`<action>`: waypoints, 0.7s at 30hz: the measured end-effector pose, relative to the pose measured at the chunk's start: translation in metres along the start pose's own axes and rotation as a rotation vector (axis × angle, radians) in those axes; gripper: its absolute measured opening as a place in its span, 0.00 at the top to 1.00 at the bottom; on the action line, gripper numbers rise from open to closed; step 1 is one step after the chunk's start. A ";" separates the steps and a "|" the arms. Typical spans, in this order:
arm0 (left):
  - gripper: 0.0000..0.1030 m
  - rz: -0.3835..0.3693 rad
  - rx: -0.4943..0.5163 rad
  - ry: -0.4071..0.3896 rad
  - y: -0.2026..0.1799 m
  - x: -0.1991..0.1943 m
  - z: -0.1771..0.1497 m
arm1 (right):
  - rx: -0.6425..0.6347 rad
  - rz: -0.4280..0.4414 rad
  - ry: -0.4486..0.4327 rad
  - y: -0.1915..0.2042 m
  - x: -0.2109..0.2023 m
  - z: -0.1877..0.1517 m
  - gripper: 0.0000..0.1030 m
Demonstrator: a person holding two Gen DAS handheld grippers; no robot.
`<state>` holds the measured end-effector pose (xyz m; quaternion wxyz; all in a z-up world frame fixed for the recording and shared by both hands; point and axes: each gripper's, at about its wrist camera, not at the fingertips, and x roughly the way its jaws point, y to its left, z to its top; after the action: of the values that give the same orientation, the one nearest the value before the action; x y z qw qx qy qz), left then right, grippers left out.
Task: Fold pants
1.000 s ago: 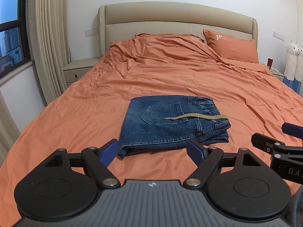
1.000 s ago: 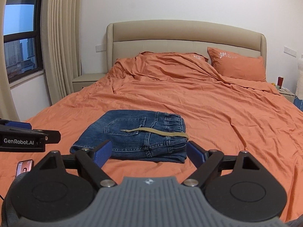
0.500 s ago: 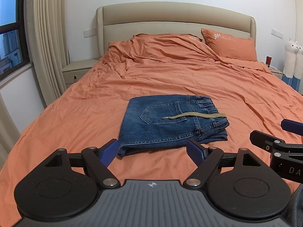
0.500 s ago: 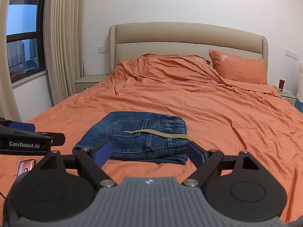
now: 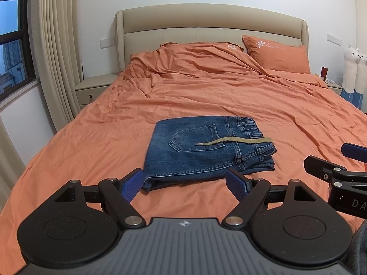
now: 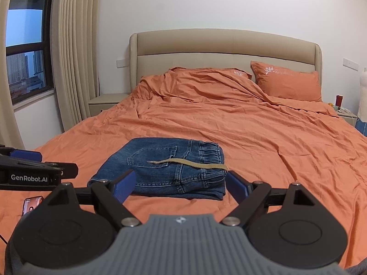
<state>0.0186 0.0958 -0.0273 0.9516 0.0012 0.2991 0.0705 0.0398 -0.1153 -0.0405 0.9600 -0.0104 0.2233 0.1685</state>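
Pants [image 5: 206, 151], blue denim, lie folded into a compact rectangle on the near part of the bed [image 5: 229, 96], back pocket up, elastic waistband to the right. A khaki drawstring [image 5: 234, 141] lies loose across the top, running from the pocket toward the waistband edge. Folded layers show stacked at the near and right edges.

Bed has a wrinkled orange cover [image 6: 263, 133] w/ a matching orange pillow [image 6: 286, 83] at the head on the right, bedding bunched up on the left by the beige padded headboard [image 6: 224, 45]. White wall behind. Beige curtain [image 6: 73, 52] and a dark-framed window [image 6: 25, 50] on the left side of the room, w/ a pale nightstand [image 6: 107, 102] between curtain and bed.

Left tongs [image 5: 184, 183] hover just short of the pants' near edge, blue pads spread wide, nothing held. Right tongs [image 6: 181, 186] sit in front of the pants' near-right corner, also wide apart and empty. Each shows at the edge of the other's view, side by side, both pointing toward the headboard.

Other bits: a phone [image 6: 32, 205] w/ lit screen lies on the cover at near left in the right wrist view. A white plush toy [image 5: 354, 68] stands at far right beside the bed, w/ a small red item [image 5: 324, 72] on the right nightstand. Nothing lies between tongs and pants.
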 end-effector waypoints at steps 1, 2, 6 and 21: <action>0.08 -0.001 0.001 -0.001 0.000 0.000 0.000 | 0.000 0.000 0.000 0.000 0.000 0.000 0.21; 0.08 -0.001 0.002 -0.001 0.000 -0.001 0.001 | 0.000 -0.001 -0.001 0.000 0.000 0.000 0.21; 0.08 -0.001 0.003 -0.002 0.000 -0.001 0.001 | 0.000 0.000 -0.003 0.000 -0.001 0.000 0.21; 0.08 -0.004 0.017 -0.004 -0.001 -0.004 0.007 | -0.001 0.005 0.000 0.001 -0.004 0.003 0.21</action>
<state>0.0191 0.0947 -0.0190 0.9524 0.0091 0.2976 0.0662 0.0376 -0.1152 -0.0366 0.9596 -0.0105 0.2231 0.1709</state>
